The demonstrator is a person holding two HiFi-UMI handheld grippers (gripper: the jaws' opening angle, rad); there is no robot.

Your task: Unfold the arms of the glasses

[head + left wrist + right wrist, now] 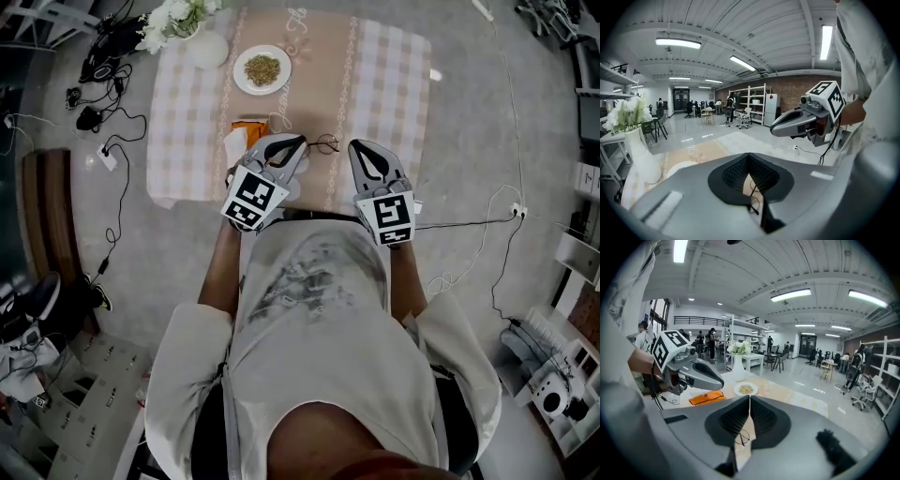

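Note:
Thin dark-rimmed glasses [324, 143] lie on the beige runner near the front edge of the table [394, 84]. My left gripper [301, 142] hangs just left of them, jaws together with nothing held. My right gripper [355, 146] hangs just right of them, jaws also together and empty. In the left gripper view the glasses [754, 195] show through the slit below the closed tips of the left gripper [749, 155]. The right gripper view shows the glasses [742, 436] the same way under the right gripper [750, 397]. Neither gripper touches them.
On the checked cloth stand a white plate of food [262, 69] and a white vase with flowers [208, 47] at the back left. An orange pouch [249, 126] lies beside the left gripper. Cables [117, 150] trail on the floor to the left.

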